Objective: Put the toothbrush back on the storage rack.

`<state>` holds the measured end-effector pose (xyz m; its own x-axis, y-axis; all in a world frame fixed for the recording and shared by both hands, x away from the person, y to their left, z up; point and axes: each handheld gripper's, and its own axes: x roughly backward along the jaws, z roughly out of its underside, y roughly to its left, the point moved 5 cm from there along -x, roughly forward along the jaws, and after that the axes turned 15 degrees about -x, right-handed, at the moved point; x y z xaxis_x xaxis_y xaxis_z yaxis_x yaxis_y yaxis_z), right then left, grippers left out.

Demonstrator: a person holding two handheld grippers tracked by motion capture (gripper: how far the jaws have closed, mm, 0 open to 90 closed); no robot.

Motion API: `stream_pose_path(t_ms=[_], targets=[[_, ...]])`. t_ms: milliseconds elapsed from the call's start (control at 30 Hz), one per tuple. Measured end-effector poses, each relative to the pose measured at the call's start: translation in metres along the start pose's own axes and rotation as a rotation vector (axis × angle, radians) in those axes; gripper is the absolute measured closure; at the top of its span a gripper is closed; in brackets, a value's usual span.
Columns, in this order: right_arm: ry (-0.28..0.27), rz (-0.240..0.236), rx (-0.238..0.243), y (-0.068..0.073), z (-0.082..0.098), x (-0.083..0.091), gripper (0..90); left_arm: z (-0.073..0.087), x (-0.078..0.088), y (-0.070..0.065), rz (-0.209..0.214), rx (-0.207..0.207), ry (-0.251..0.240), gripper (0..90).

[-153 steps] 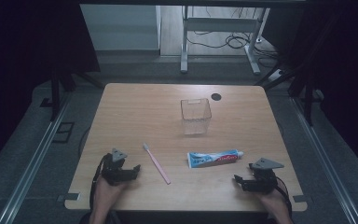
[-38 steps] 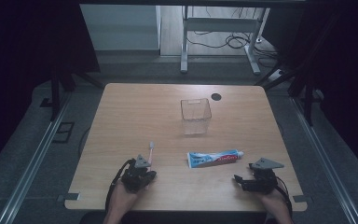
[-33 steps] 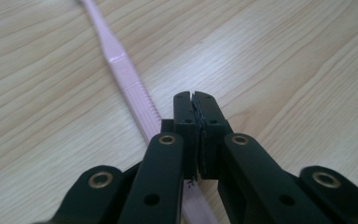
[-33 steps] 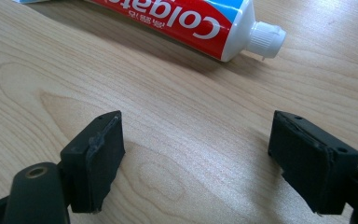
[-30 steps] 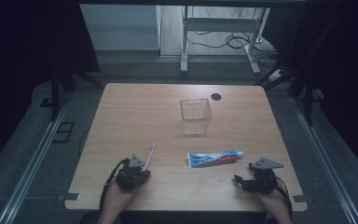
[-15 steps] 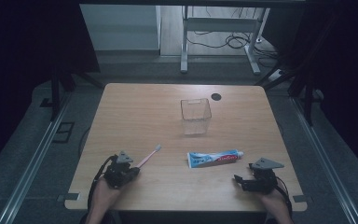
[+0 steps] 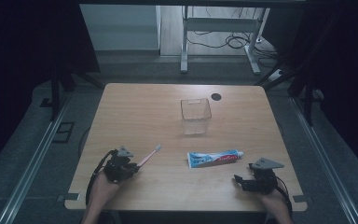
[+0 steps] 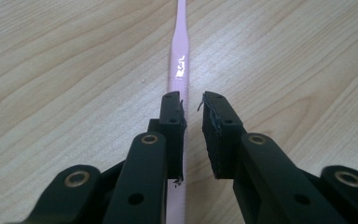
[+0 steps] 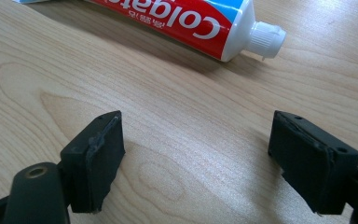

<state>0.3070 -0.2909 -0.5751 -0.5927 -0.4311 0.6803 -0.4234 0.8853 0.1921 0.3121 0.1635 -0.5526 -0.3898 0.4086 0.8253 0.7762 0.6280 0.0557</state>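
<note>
Since a moment ago the left gripper (image 7: 129, 167) has drawn back toward the near left corner of the table (image 7: 135, 100), and the pink toothbrush (image 7: 149, 156) has come with it, now angled with its bristle head up and to the right. In the left gripper view the jaws sit nearly closed with the toothbrush handle (image 8: 177, 70) running between them, a slim gap beside the right pad. Farther off, a clear square cup (image 7: 196, 115) stands mid-table. Right of the brush lies the toothpaste tube (image 7: 213, 158), cap pointing right. At the near right, the right gripper (image 7: 242, 181) rests with jaws spread wide, the tube (image 9: 177, 21) just beyond them.
</note>
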Motion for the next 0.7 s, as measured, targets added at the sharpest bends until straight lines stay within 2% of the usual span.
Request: stream_pose_path(t_ms=[400, 433, 700], targets=[[0.0, 0.0, 0.001, 0.0, 0.0, 0.0, 18.1, -0.013, -0.009, 0.009, 0.013, -0.043, 0.105, 71.7], [0.0, 0.0, 0.001, 0.0, 0.0, 0.0, 18.1, -0.015, -0.011, 0.01, 0.02, -0.049, 0.129, 71.1], [0.001, 0.001, 0.0, 0.0, 0.0, 0.0, 18.1, -0.025, -0.016, 0.015, 0.049, -0.059, 0.198, 70.9]])
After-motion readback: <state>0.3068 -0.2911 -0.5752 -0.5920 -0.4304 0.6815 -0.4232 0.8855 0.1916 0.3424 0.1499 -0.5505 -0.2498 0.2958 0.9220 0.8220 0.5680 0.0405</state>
